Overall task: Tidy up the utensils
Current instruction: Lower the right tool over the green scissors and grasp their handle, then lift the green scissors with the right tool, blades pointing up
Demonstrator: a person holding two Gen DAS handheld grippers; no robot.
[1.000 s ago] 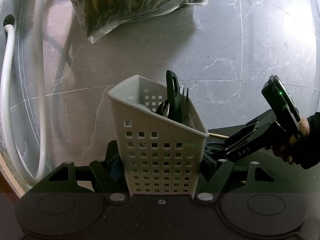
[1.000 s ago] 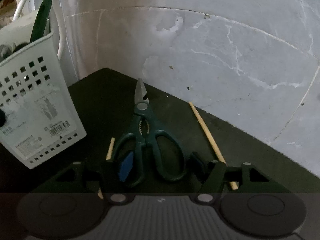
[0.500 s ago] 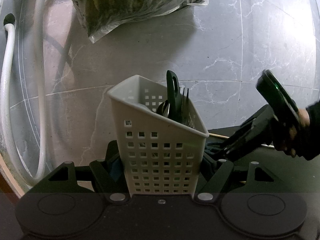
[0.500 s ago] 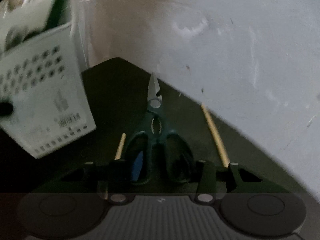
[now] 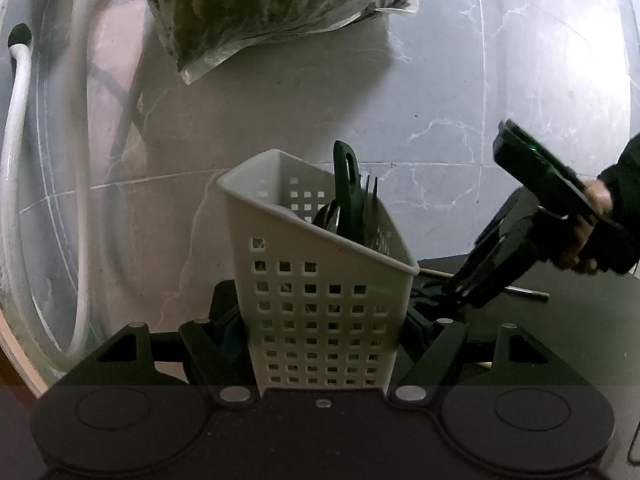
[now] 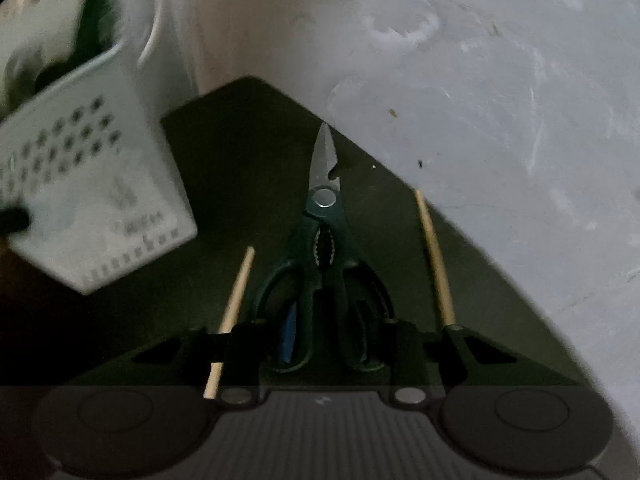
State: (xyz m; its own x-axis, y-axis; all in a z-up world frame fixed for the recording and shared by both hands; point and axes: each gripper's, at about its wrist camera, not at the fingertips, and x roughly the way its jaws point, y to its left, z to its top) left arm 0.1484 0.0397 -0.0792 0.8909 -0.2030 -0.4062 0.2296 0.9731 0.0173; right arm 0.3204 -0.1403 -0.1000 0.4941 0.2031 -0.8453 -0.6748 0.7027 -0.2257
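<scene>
1. Grey marble counter fills both views, with a black mat laid over its lower part.
2. Lowest in the left view, the left claw is clenched on a white perforated plastic utensil caddy, held upright; dark utensils stand inside it.
3. Lowest in the right view, the right claw has just been closing, and now clamps the loop handles of dark green kitchen scissors. Their steel blades point to the upper centre of the frame.
4. Two bamboo chopsticks lie on the mat, one on each side of the scissors.
5. Farther off, a clear bag of dried greens and a white hose sit at the top and left.
6. Risks, as I judge them: the scissors could pivot or slip from a grip on rounded handles, and the blade tips could catch the caddy rim or the crowded utensils, tipping the caddy.
</scene>
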